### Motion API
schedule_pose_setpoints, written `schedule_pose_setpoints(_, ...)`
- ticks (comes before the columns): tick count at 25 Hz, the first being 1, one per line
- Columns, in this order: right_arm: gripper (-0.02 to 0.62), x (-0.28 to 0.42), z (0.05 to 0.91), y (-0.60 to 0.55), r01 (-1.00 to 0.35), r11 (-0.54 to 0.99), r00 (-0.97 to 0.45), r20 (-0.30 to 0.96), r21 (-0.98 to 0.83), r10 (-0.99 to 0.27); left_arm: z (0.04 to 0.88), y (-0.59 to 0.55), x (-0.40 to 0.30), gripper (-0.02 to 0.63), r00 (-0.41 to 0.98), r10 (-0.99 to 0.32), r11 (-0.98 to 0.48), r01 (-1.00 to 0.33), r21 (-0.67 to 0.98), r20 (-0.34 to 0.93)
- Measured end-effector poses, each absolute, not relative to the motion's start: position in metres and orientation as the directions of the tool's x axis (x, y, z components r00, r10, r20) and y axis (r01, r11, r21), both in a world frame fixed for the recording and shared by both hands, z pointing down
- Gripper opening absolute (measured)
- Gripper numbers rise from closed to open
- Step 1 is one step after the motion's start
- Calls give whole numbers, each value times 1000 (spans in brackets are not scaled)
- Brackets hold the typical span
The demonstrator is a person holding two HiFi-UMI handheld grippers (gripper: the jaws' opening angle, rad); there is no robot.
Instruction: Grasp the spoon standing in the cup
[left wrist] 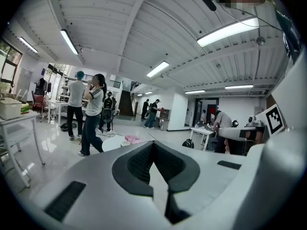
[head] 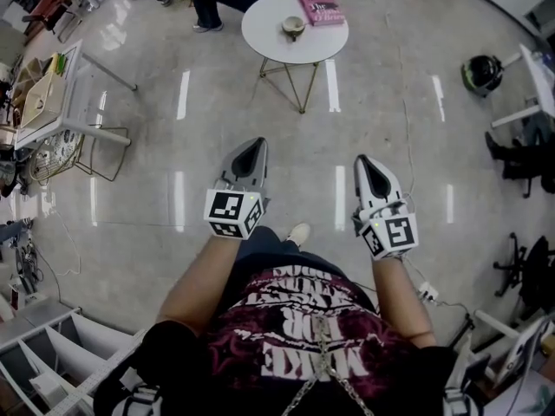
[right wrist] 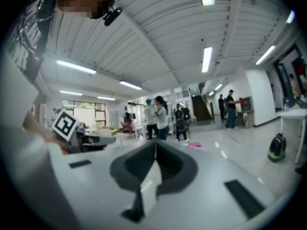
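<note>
Print on the shirt and pink book is unreadable.

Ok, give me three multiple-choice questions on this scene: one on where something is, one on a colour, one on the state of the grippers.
1. Where is the cup?
A. on the floor
B. on the round table, beside the book
C. in a gripper

2. What colour is the book?
A. green
B. black
C. pink

3. How do the left gripper and right gripper stand?
A. both shut, nothing held
B. both wide open
C. left shut on a spoon

Answers: 1 B, the cup sits on the white tabletop next to the book. 2 C, its cover is pink. 3 A, each gripper view shows the jaws together with nothing between them.
</note>
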State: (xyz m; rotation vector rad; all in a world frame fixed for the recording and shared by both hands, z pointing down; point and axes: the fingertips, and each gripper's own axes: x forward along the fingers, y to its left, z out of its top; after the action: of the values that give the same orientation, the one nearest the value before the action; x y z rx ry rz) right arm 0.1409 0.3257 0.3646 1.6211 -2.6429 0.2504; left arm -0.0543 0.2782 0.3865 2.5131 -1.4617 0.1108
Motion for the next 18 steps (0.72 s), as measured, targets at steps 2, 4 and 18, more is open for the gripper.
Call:
schedule_pose_setpoints(2,34,141,362,325,-887,446,-458,103,-122,-883,383,277,-56,23,494,-851,-471,-868,155,180)
schedule_pose_setpoints(4,34,142,360,323,-886,446,-458,99,-124,-883,377,274,-58,23,484,-858,-464,-874,143,174)
schedule_pose_setpoints(18,34,141,364,301,-893,437,-448,124,-105,-886,374,258,-41,23,590,-795,-574,-807,141,143)
